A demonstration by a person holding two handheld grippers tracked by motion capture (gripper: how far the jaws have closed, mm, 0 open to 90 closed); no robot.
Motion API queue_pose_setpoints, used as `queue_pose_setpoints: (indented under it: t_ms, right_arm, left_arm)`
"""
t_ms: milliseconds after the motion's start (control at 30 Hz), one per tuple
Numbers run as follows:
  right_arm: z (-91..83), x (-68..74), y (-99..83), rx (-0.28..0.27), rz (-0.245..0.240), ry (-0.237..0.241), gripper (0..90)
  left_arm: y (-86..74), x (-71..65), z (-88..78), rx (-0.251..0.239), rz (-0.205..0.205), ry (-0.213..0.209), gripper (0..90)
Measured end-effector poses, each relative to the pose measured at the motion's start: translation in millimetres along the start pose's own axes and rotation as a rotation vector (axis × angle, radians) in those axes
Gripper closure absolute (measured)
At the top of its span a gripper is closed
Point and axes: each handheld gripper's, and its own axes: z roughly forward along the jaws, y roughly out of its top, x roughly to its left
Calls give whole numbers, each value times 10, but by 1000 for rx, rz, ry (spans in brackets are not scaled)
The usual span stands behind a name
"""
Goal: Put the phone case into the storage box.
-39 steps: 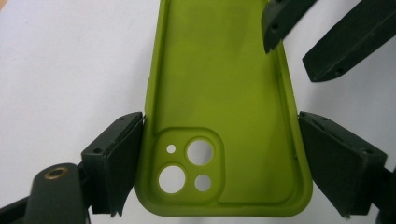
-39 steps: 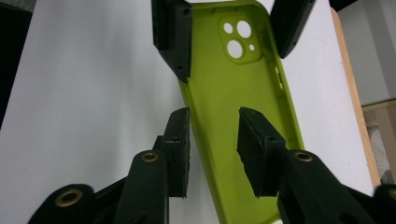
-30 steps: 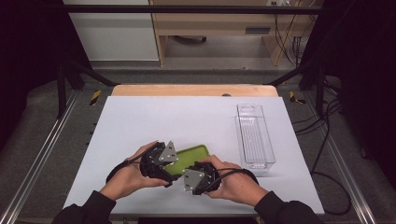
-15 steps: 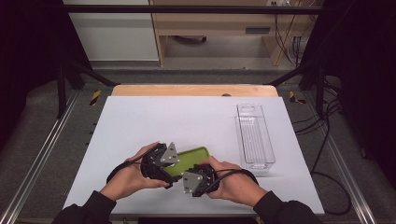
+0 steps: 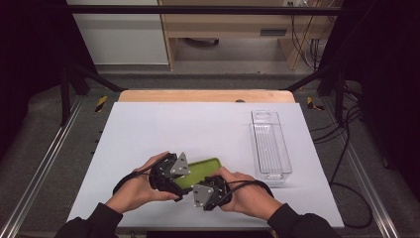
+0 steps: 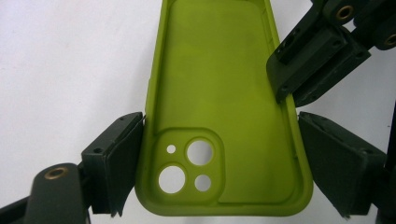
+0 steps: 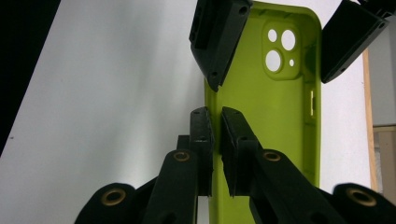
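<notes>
Both forearms come in low from the near edge, hands almost meeting. Left gripper [image 5: 174, 174] in the left hand [image 5: 136, 191]: jaws spread wide, pads against both long sides of the lime-green silicone phone case [image 6: 224, 107]. Right gripper [image 7: 215, 133] in the right hand [image 5: 245, 193]: jaws have just been closing, now pinching one side wall of that case.

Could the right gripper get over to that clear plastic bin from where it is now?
Probably yes: bare white table lies between the right gripper and the clear bin. But its jaws have just been closing on the green phone case wall, so it must let go first.
</notes>
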Motion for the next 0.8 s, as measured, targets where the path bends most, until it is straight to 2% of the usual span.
queue_pose_setpoints:
  t_ms: [800]
  right_arm:
    - [23,12,-8,3,20,33,864]
  left_arm:
    - [-35,4,28,-6,-7,-25,162]
